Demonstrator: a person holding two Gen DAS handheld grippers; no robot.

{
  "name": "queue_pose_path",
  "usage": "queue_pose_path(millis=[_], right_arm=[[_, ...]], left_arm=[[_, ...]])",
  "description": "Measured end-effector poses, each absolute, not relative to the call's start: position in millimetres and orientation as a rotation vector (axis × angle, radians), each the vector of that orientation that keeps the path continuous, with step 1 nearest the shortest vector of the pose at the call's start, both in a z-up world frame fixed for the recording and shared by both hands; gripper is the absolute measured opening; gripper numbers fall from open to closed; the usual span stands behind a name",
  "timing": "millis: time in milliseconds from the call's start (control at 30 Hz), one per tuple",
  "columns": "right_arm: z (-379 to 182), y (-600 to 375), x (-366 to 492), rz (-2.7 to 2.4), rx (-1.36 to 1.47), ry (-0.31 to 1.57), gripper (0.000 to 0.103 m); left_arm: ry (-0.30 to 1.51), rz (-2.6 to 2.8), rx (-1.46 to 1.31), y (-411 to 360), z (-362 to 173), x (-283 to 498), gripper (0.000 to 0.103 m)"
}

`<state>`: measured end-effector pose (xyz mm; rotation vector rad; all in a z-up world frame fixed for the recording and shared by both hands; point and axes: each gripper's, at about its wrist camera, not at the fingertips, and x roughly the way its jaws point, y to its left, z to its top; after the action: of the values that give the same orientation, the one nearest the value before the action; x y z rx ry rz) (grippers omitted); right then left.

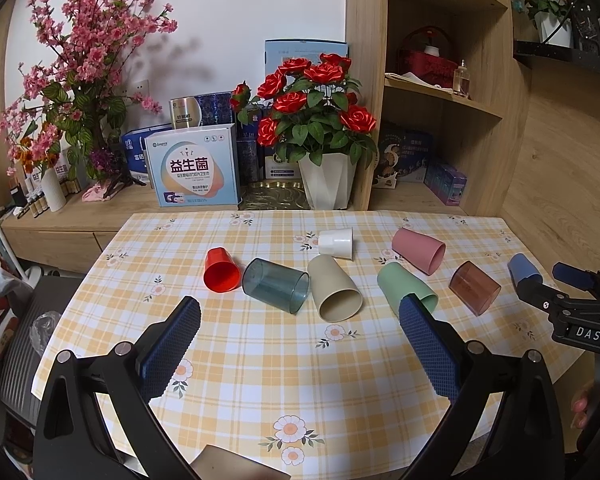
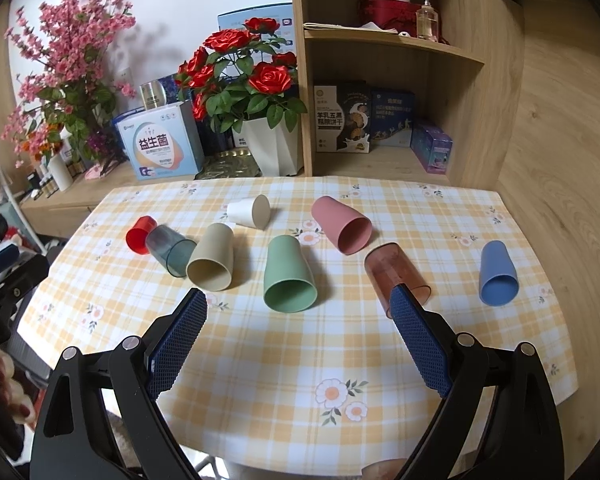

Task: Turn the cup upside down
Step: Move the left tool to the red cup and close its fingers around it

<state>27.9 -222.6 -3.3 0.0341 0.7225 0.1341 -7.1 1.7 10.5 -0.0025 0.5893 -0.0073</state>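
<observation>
Both grippers are hanging over the near edge of the table with their blue textured rubber pads spread wide, gripping nothing. The right gripper (image 2: 298,336) is sitting closest to the action: dead ahead between its pads is the mint green matte plastic cup (image 2: 289,276), lying on its side with the open mouth facing back at the fingers and the closed base pointing away, so the long axis is running pretty much straight along the approach line. The left gripper (image 1: 300,340) is lining up more with the beige matte plastic cup (image 1: 334,289), also on its side, mouth toward the camera. Eight tumblers are all tipped over on the yellow plaid floral tablecloth (image 2: 260,364): the see-through brownish-red plastic cup (image 2: 396,270) peeking past the right pad, a matte blue cup (image 2: 498,274), a dusty pink cup (image 2: 342,226), a small white cup (image 2: 250,211), a smoky teal transparent cup (image 2: 172,250) and a glossy red cup (image 2: 140,234). My guess is the green one's going first, and a sideways pinch across the smooth wall looks needed, since grabbing head-on would just shove it away.
</observation>
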Motion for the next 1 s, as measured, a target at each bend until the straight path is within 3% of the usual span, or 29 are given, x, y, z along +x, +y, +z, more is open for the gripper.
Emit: queue_pose_path(millis=[500, 767, 800, 833, 900, 1000], right_arm=[[-22.6, -247.7, 51.7, 0.177, 0.133, 0.783, 0.090], [-51.5, -268.7, 76.0, 0.160, 0.179, 0.889, 0.090], [-55.4, -270.4, 78.9, 0.152, 0.179, 0.902, 0.090], [-60.2, -271.0, 83.2, 0.122, 0.152, 0.922, 0.090], [-69.3, -271.3, 90.3, 0.081, 0.095, 0.950, 0.090], [-79.0, -279.5, 97.0, 0.062, 0.096, 0.973, 0.090]], left_arm=[[0.616, -0.005, -0.152, 42.0, -1.8, 8.6, 0.097], [0.737, 0.095, -0.264, 95.2, -32.8, 49.2, 0.096], [0.753, 0.099, -0.290, 102.1, -36.5, 55.3, 0.089], [0.788, 0.090, -0.340, 115.2, -43.1, 69.1, 0.073], [0.847, 0.073, -0.442, 140.0, -58.1, 95.8, 0.061], [0.904, 0.096, -0.602, 175.3, -82.5, 137.0, 0.060]])
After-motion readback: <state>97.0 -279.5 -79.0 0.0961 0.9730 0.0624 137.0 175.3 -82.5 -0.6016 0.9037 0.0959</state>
